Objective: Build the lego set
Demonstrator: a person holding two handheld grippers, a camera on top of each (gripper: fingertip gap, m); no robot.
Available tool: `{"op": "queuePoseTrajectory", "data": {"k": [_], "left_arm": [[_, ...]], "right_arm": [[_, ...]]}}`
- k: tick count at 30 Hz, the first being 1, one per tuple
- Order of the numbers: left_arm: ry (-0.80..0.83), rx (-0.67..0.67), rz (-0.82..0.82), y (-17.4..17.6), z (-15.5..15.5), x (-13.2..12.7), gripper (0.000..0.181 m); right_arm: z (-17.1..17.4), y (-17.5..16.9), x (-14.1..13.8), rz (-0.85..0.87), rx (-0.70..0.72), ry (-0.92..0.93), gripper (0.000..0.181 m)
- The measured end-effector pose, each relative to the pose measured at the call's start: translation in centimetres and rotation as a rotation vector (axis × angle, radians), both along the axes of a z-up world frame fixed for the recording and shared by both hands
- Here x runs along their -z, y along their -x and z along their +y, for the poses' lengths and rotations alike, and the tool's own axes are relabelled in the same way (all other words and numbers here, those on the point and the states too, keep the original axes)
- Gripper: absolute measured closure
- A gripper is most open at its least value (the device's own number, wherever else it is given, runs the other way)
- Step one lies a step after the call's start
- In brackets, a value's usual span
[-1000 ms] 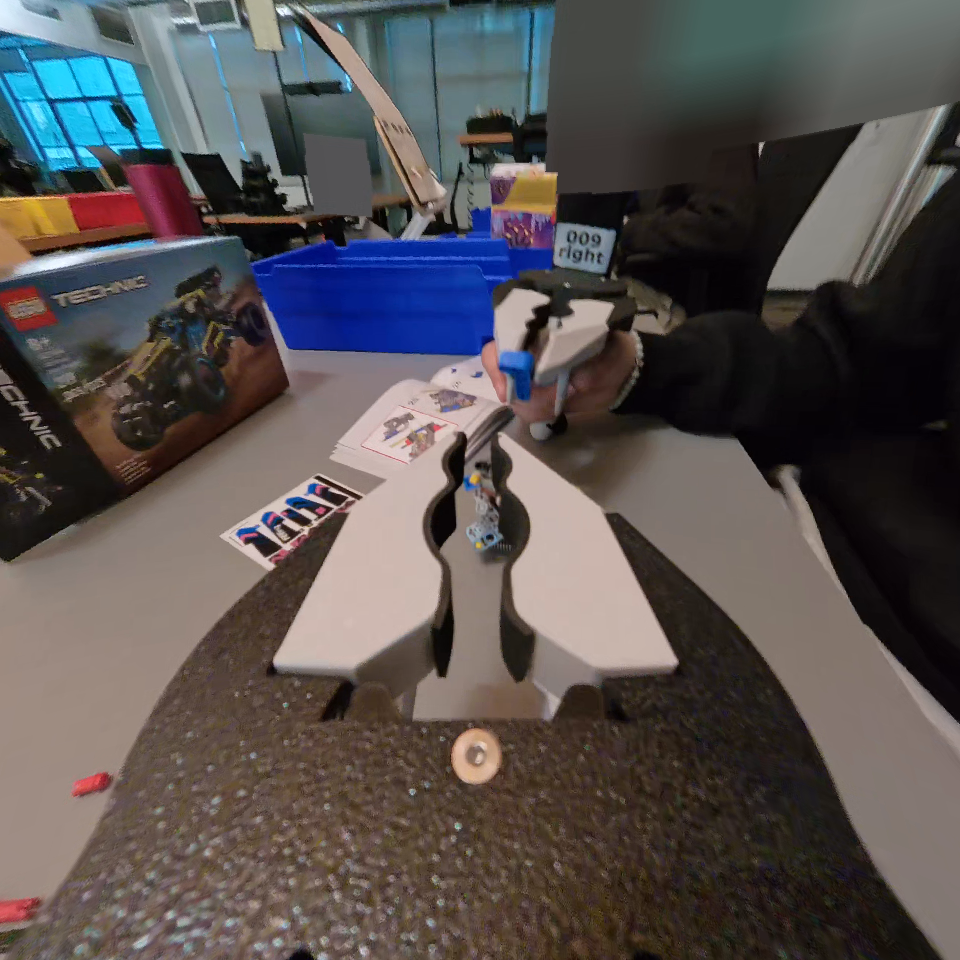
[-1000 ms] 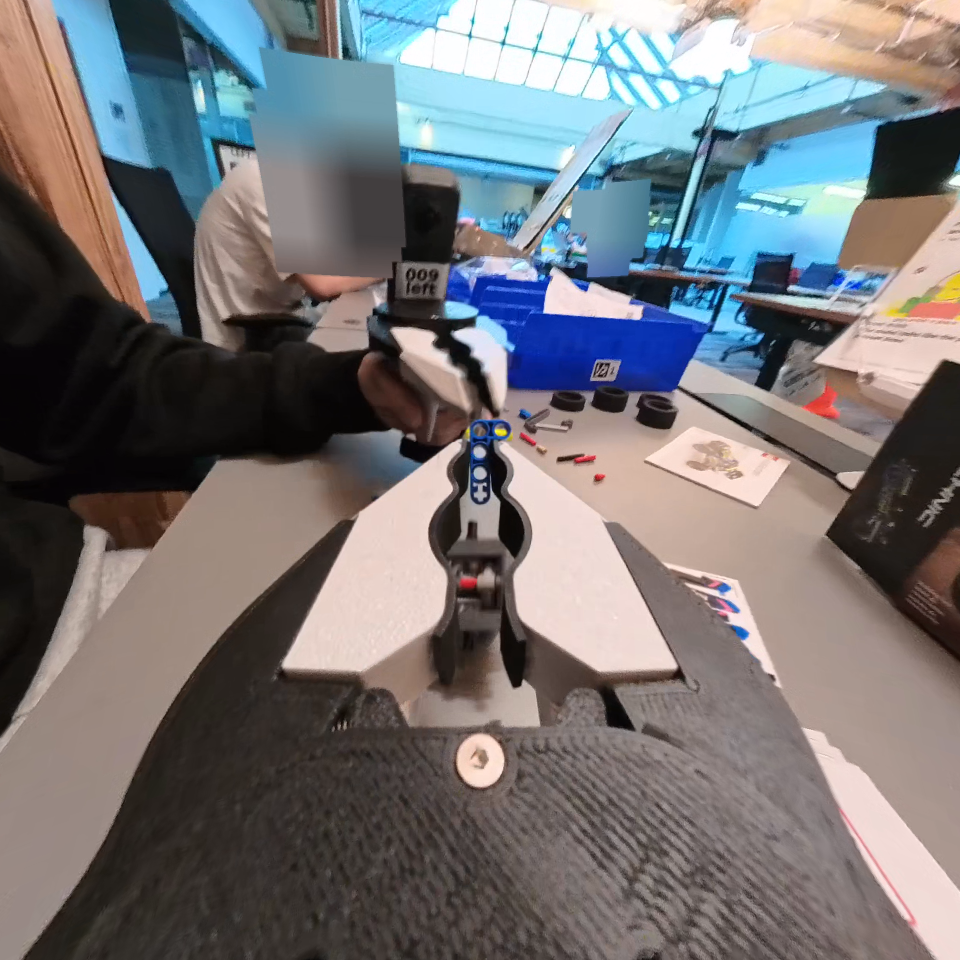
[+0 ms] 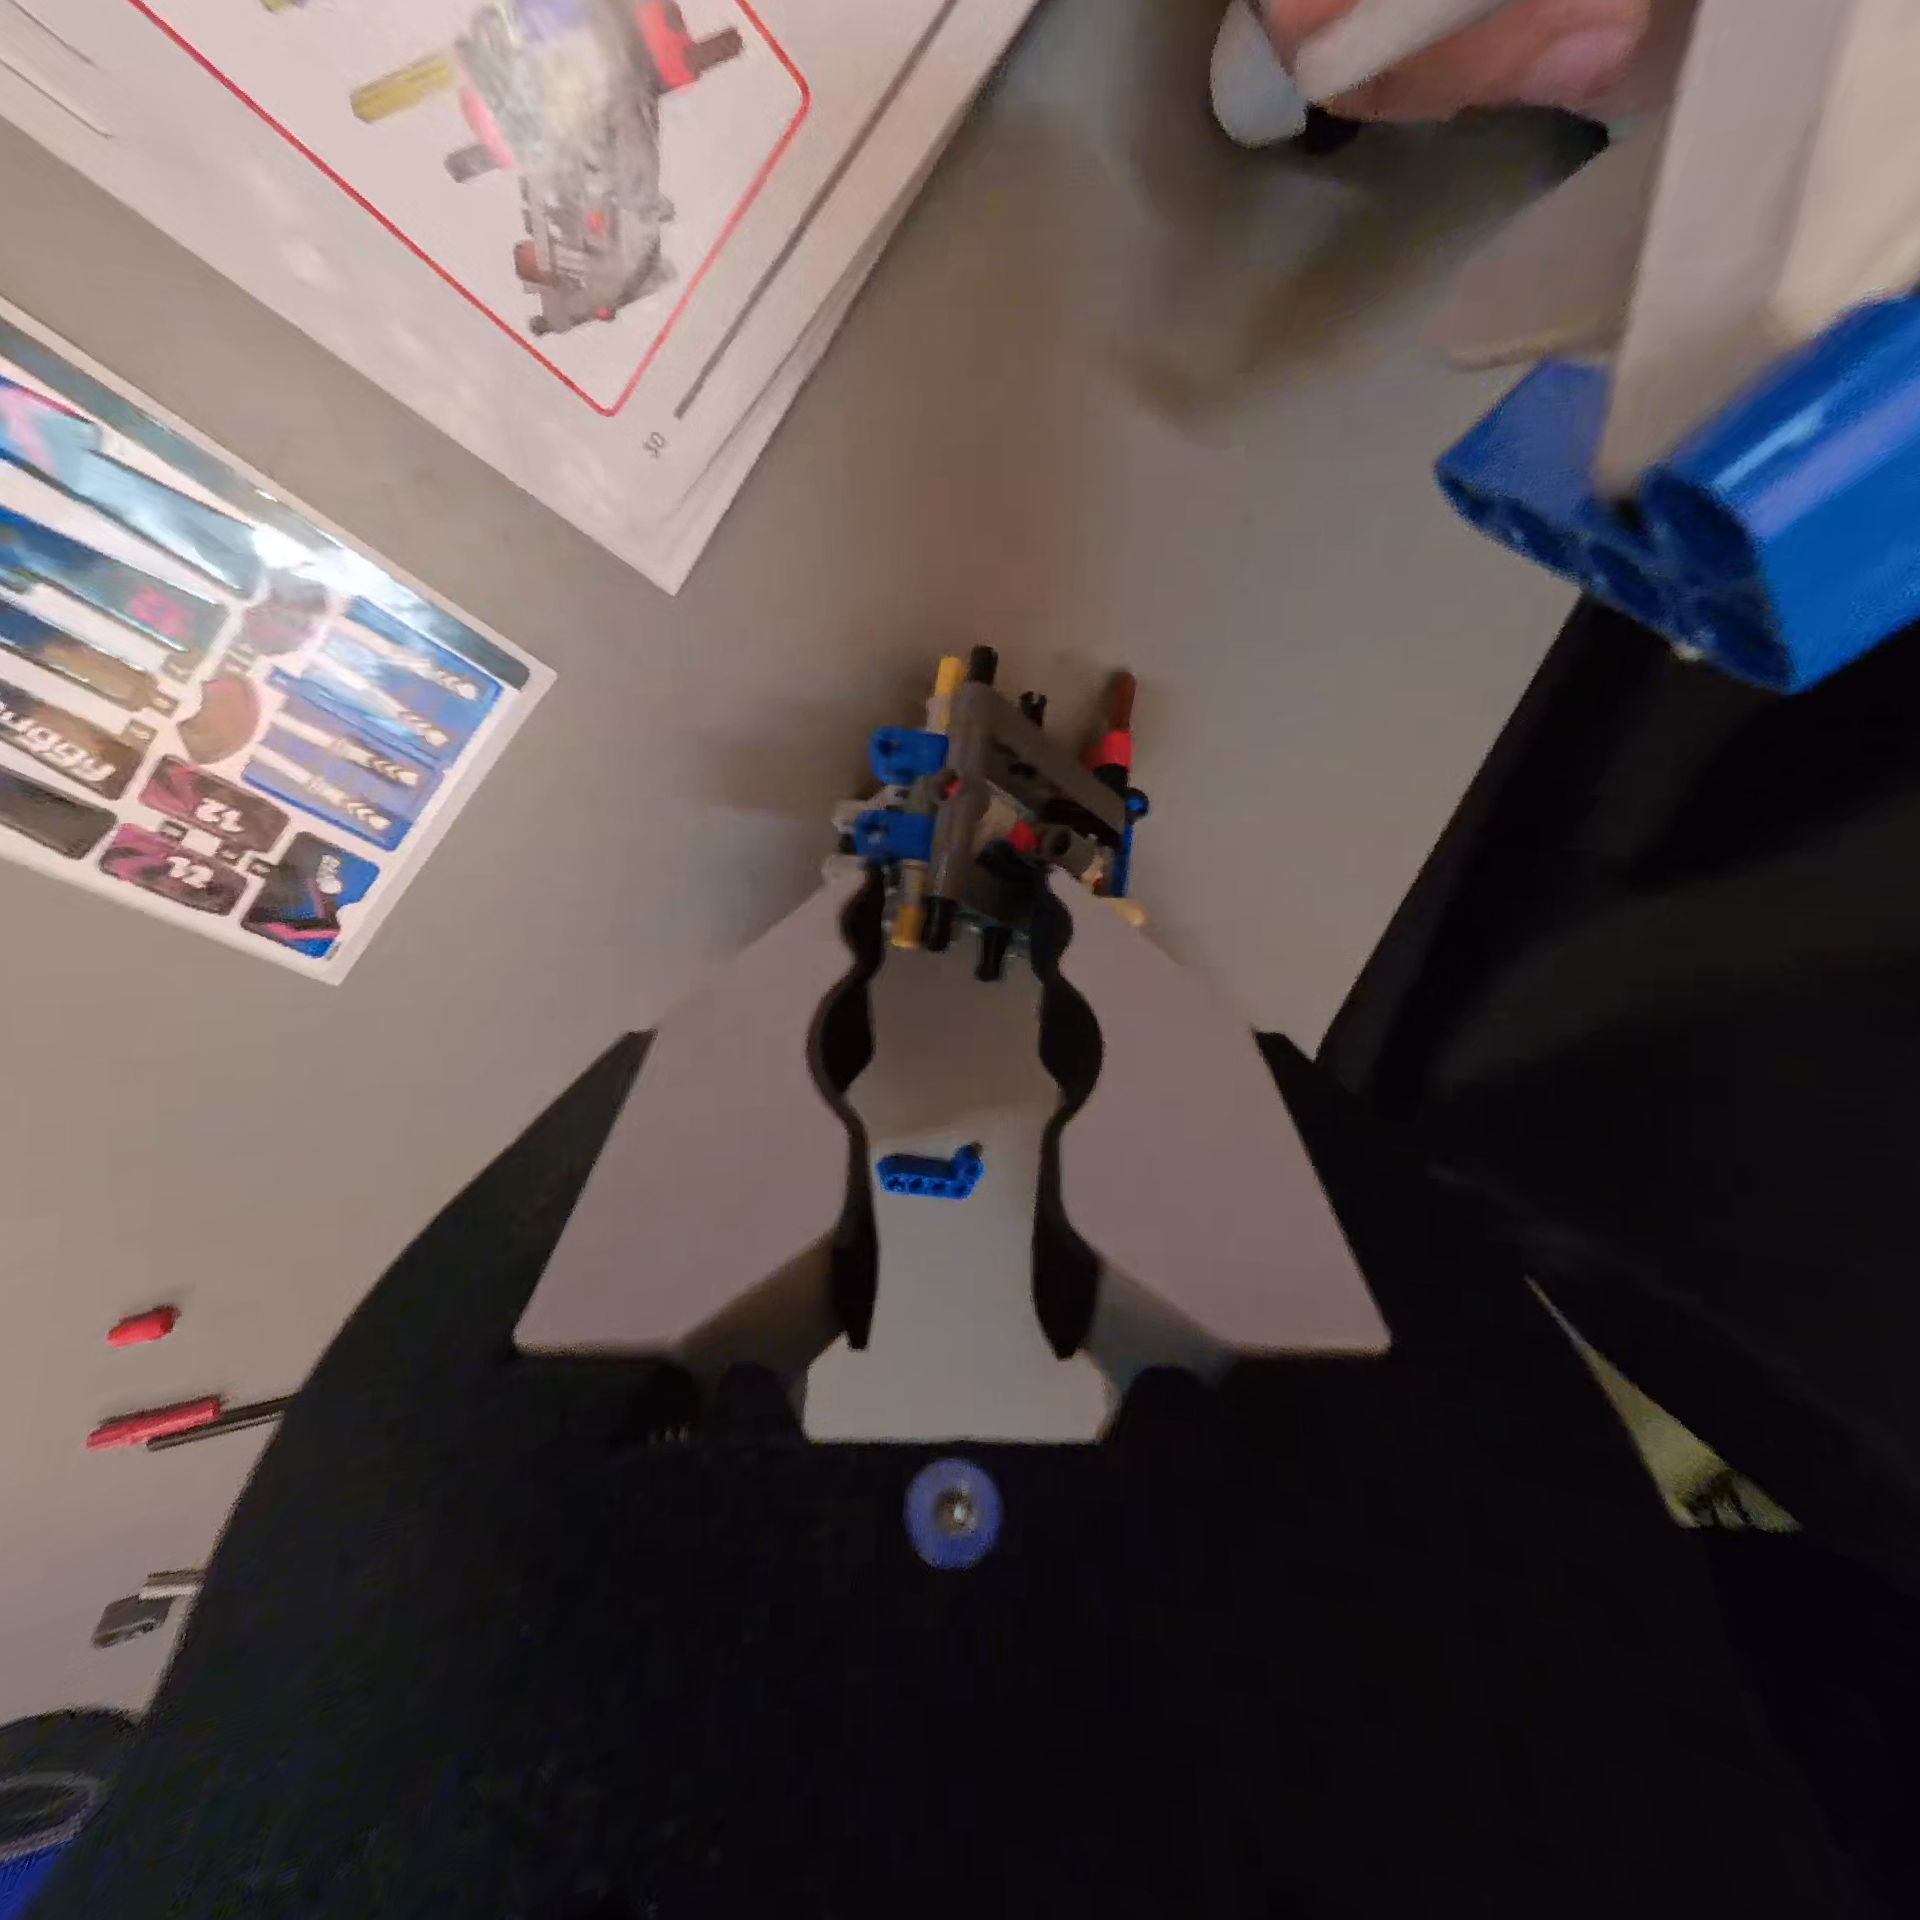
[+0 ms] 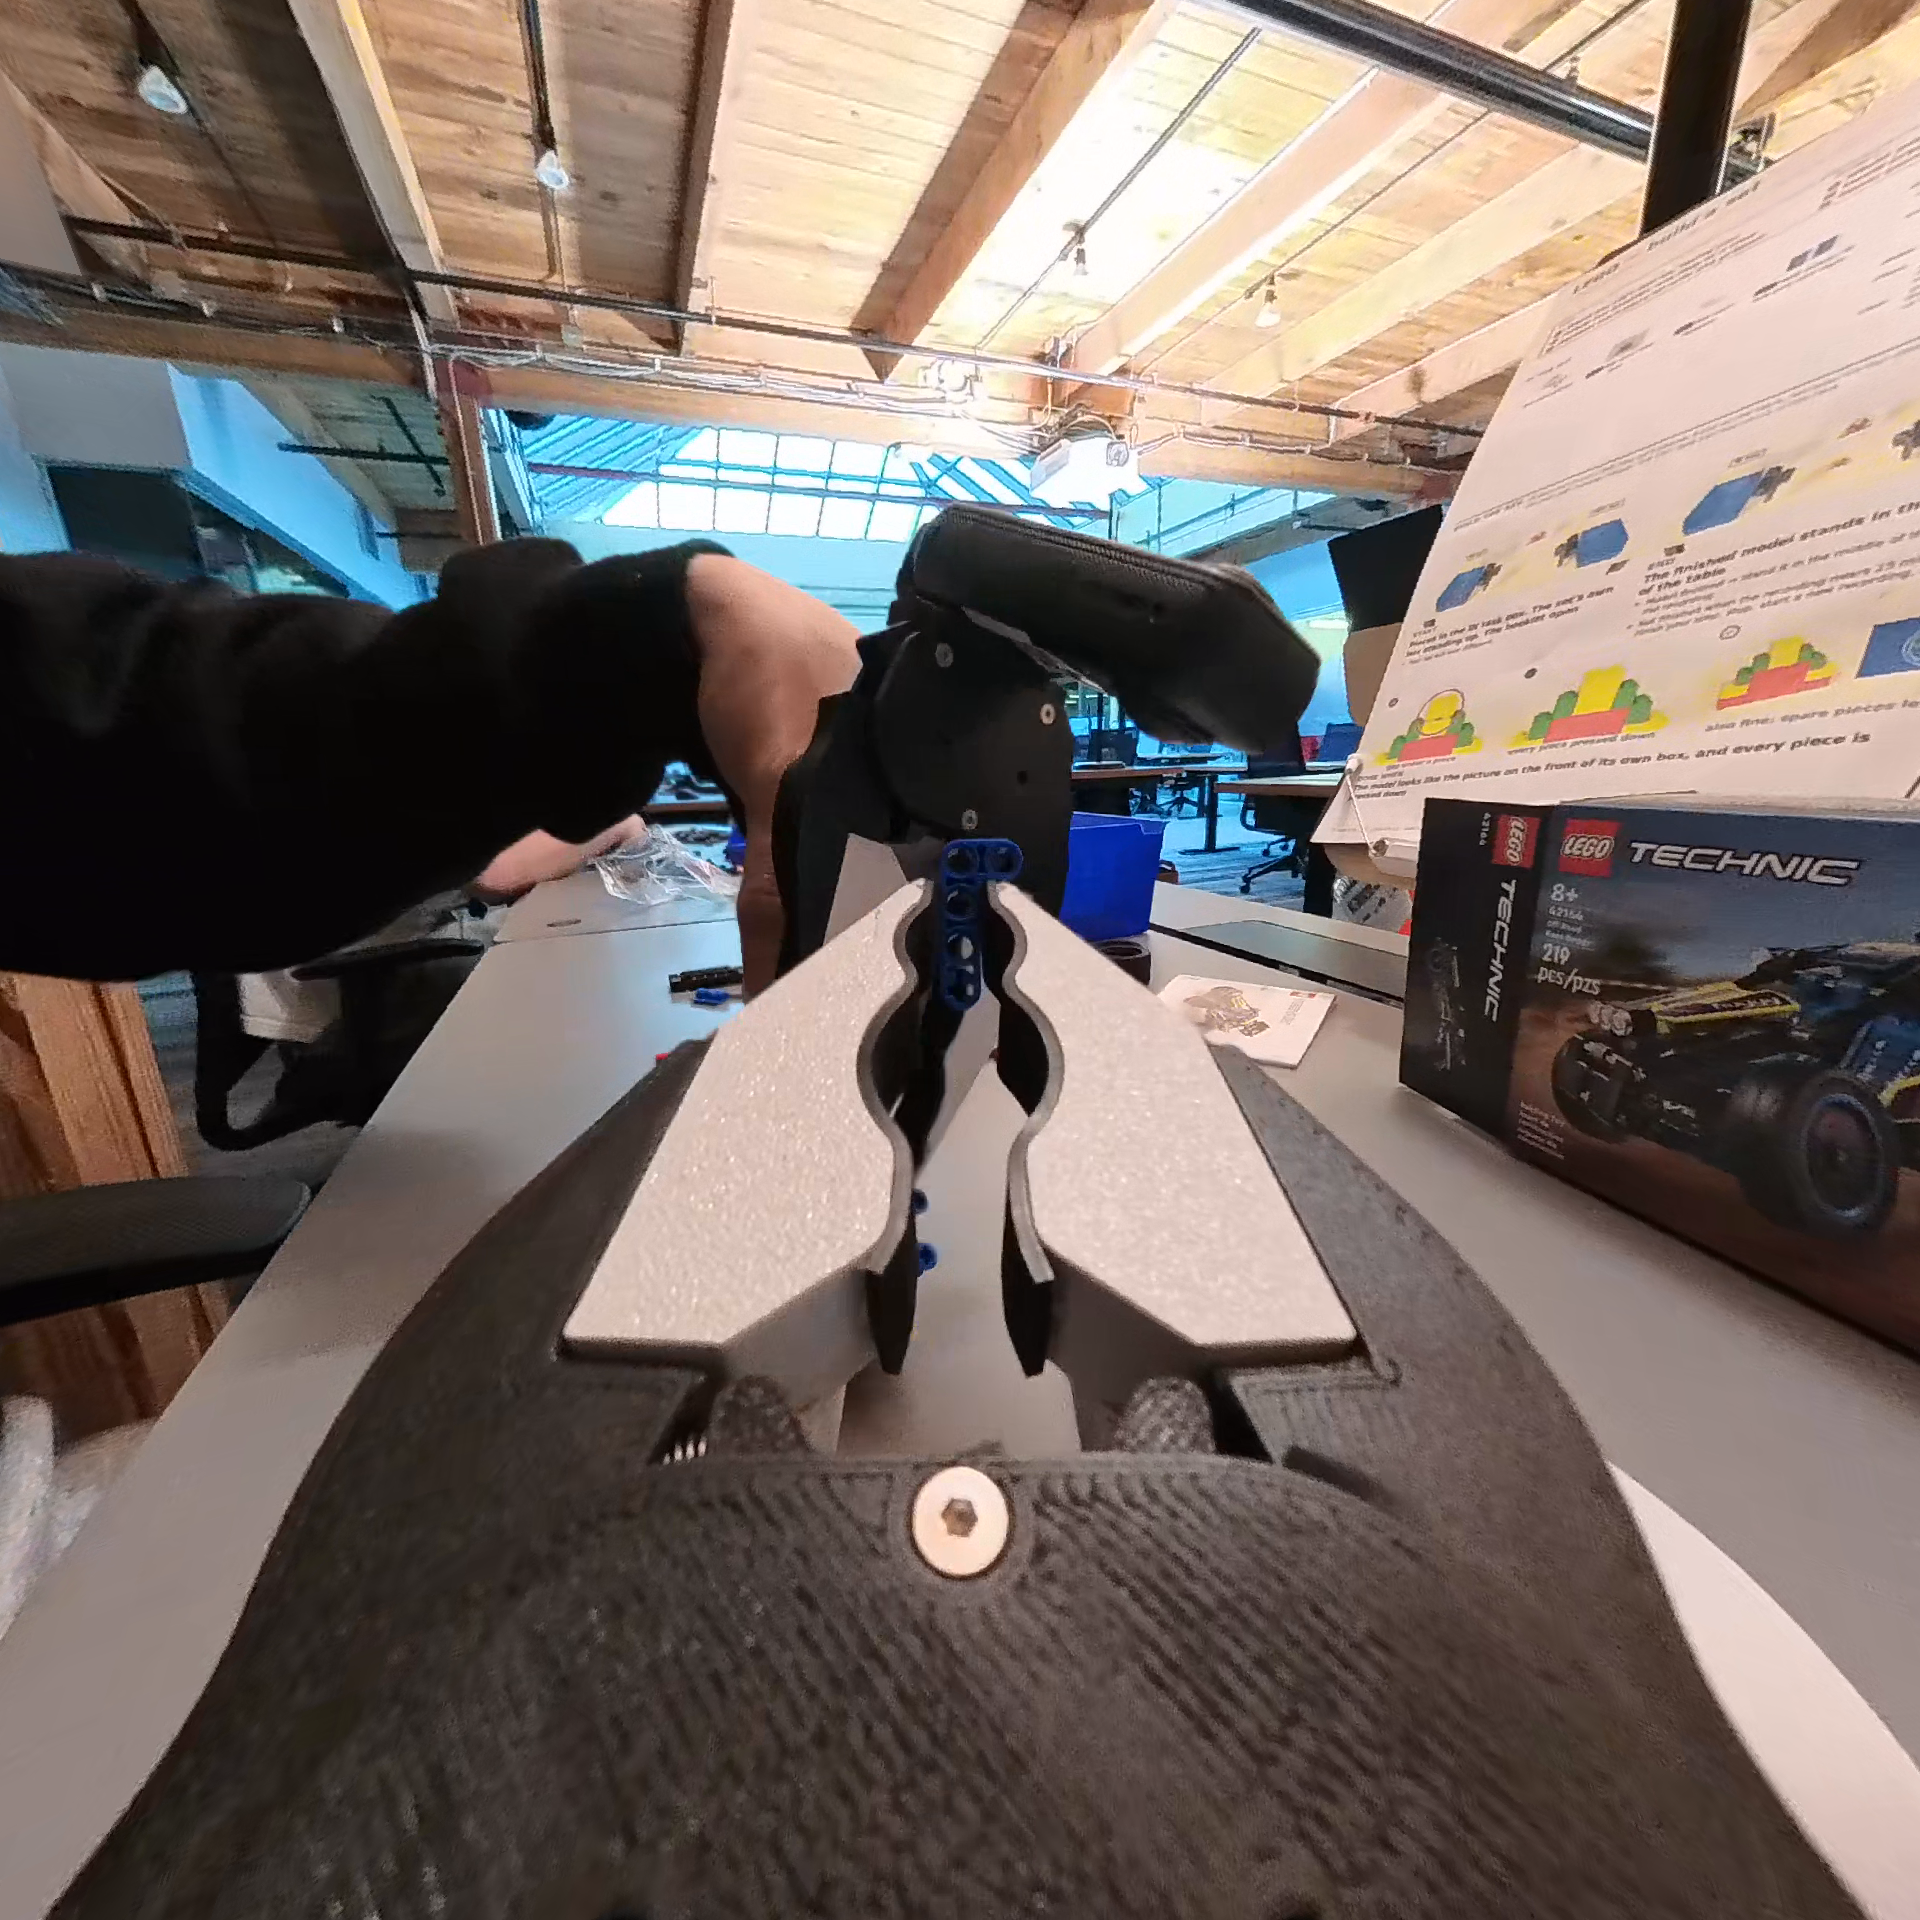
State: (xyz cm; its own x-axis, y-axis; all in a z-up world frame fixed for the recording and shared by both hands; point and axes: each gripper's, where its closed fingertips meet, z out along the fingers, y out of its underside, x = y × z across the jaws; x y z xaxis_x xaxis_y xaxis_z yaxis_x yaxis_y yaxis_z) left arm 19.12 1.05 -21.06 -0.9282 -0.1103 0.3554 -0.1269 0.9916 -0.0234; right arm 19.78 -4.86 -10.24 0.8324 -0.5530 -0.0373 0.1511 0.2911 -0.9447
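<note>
Left wrist view looks straight down on the grey bench [image 3: 1091,468], and the left gripper [image 3: 961,914] hangs tip-down over a small half-built lego assembly [image 3: 992,800], grey with blue, red and yellow parts. Its fingers stand spread, their tips at the near edge of the assembly; whether they touch it, the blur hides. Between the fingers, lower down, a small blue angled piece [image 3: 928,1172] lies on the bench. Off to the left sits a sticker sheet [image 3: 208,707], and beyond it an open instruction booklet [image 3: 499,208]. At the left edge, loose red pins [image 3: 145,1328] lie scattered. Top right, big and blurred, a blue beam [image 3: 1714,530] shows at the tip of the other gripper.

Right wrist view gives the level picture: the right gripper [image 4: 961,904] is pinching that blue beam [image 4: 961,935] upright between its fingertips, the holed end poking above them. Just beyond it the left gripper [image 4: 914,862] points down at the bench, a hand [image 4: 769,675] in a black sleeve wrapped around its grip. On the right stands the lego box [image 4: 1662,1018], with a propped-up instruction sheet [image 4: 1683,540] behind it.
</note>
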Motion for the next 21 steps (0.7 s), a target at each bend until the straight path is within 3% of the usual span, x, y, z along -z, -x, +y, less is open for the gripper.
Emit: {"op": "queuePoseTrajectory", "data": {"k": [4,8,15,21], "left_arm": [[0.051,-0.013,0.006,0.0,0.3,-0.3,0.162],[0.267,-0.030,-0.049,-0.9,0.7,-1.3,0.165],[0.745,0.137,-0.445,-1.1,1.5,-2.4,0.167],[0.881,0.098,-0.547,-0.7,2.7,-2.0,0.167]], "right_arm": [[-0.3,0.0,-0.2,0.001,-0.001,-0.022,0.177],[-0.1,0.2,-0.2,-0.006,-0.010,-0.013,0.177],[0.7,0.3,0.2,-0.008,-0.015,0.034,0.177],[1.9,0.6,0.8,-0.008,-0.047,0.085,0.177]]}}
